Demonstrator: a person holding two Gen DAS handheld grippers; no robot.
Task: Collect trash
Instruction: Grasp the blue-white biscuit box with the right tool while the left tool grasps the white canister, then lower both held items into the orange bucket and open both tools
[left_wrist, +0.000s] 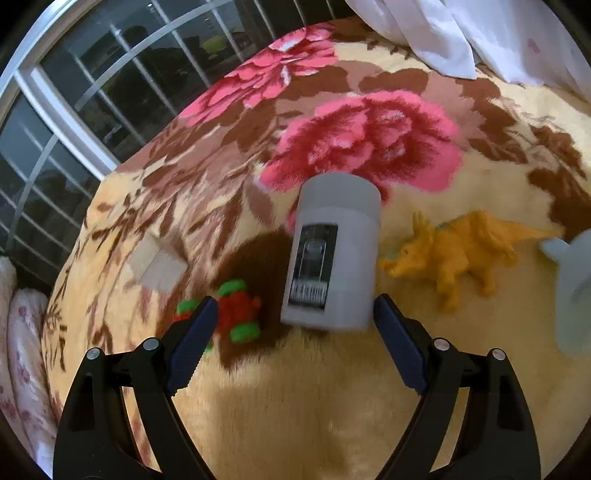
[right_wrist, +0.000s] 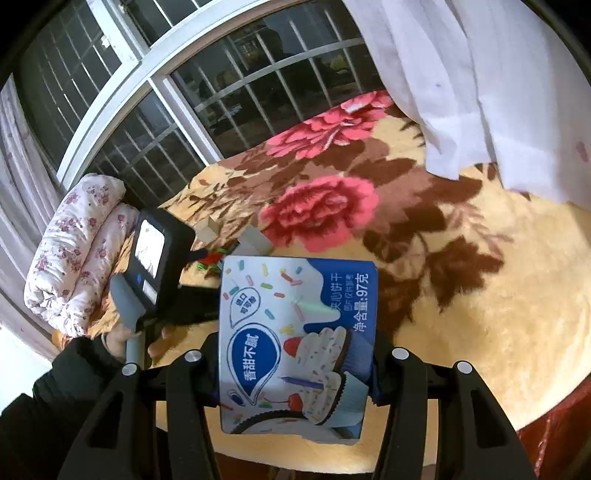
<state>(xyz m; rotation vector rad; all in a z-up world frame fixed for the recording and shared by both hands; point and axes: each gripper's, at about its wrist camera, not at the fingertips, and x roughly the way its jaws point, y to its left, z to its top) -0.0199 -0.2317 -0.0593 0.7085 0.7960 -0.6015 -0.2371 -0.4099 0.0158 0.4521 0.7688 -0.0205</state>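
Note:
A grey cylindrical container (left_wrist: 334, 254) with a dark label lies on the floral blanket (left_wrist: 258, 398), just ahead of my left gripper (left_wrist: 295, 314), which is open with the container's near end between its fingertips, not touching. My right gripper (right_wrist: 295, 369) is shut on a blue and white biscuit box (right_wrist: 295, 343) and holds it above the blanket (right_wrist: 480, 314). The left gripper's body and the person's hand (right_wrist: 155, 280) show at the left of the right wrist view.
A red and green toy (left_wrist: 236, 314) lies by the left fingertip. An orange dinosaur toy (left_wrist: 458, 258) and a pale grey toy (left_wrist: 569, 291) lie to the right. A small pale block (left_wrist: 159, 266) lies left. White curtain (right_wrist: 498, 92), barred window (right_wrist: 221, 92) and a folded quilt (right_wrist: 74, 251) border the bed.

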